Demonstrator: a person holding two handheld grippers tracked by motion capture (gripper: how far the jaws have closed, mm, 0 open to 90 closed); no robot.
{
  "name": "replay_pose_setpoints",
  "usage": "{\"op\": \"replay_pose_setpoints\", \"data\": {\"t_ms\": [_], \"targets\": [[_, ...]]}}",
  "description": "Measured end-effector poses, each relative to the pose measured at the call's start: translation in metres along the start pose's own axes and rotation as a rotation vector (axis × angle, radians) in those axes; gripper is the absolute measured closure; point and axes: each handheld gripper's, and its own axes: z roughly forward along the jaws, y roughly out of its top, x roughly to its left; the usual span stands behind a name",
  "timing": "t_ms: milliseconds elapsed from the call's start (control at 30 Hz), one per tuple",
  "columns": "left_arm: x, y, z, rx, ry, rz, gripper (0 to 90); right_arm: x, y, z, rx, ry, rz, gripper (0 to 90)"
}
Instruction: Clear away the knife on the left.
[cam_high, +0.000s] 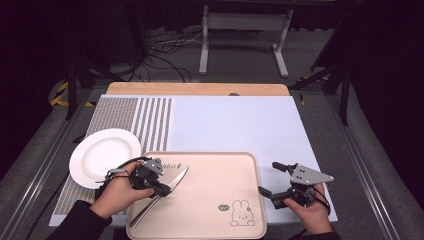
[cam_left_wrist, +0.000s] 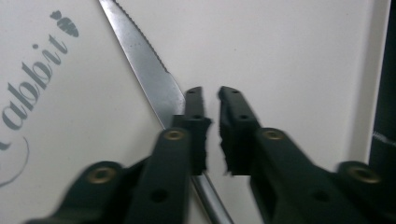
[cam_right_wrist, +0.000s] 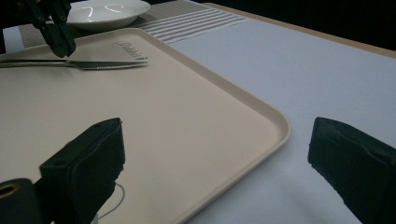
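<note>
The left tool (cam_high: 165, 189) hovers over a serrated steel table knife (cam_left_wrist: 148, 77), jaws narrow with the blade beside one jaw, not clamped. The knife lies on the beige plastic tray (cam_high: 210, 200), probably for easy pickup. The right tool (cam_high: 272, 181) waits wide open at the tray's edge.

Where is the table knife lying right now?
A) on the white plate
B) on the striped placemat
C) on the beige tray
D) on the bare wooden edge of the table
C: the knife lies flat on the beige tray, right under the left tongs, while the white plate sits apart on the mat.
</note>
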Motion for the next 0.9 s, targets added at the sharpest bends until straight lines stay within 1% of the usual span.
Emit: {"op": "replay_pose_setpoints", "data": {"t_ms": [67, 100, 133, 267, 300, 367, 433, 633, 733, 900], "targets": [[0.0, 0.0, 0.002, 0.009, 0.007, 0.019, 89.8, 0.0, 0.0, 0.0, 0.0, -0.001, 0.001, 4.7], [0.0, 0.0, 0.002, 0.009, 0.007, 0.019, 89.9, 0.0, 0.0, 0.0, 0.0, -0.002, 0.003, 4.7], [0.001, 0.001, 0.004, 0.016, 0.009, 0.035, 89.9, 0.0, 0.0, 0.0, -0.001, 0.0, 0.004, 4.7], [0.001, 0.001, 0.007, 0.034, 0.002, 0.043, 90.0, 0.0, 0.0, 0.0, -0.002, 0.003, 0.005, 4.7], [0.002, 0.002, 0.01, 0.045, -0.001, 0.049, 90.0, 0.0, 0.0, 0.0, 0.0, 0.001, 0.005, 4.7], [0.002, 0.001, 0.011, 0.05, 0.001, 0.053, 90.0, 0.0, 0.0, 0.0, -0.001, 0.0, 0.005, 4.7], [0.003, 0.0, 0.013, 0.05, 0.003, 0.04, 90.0, 0.0, 0.0, 0.0, -0.001, 0.0, 0.004, 4.8], [0.005, -0.002, 0.012, 0.056, 0.004, 0.032, 90.0, 0.0, 0.0, 0.0, -0.003, 0.002, 0.007, 4.9], [0.006, -0.004, 0.01, 0.063, 0.01, 0.027, 90.0, 0.0, 0.0, 0.0, -0.001, 0.0, 0.005, 4.9], [0.007, -0.007, 0.009, 0.054, 0.025, 0.014, 90.0, 0.0, 0.0, 0.0, -0.001, 0.0, 0.005, 5.0]]}}
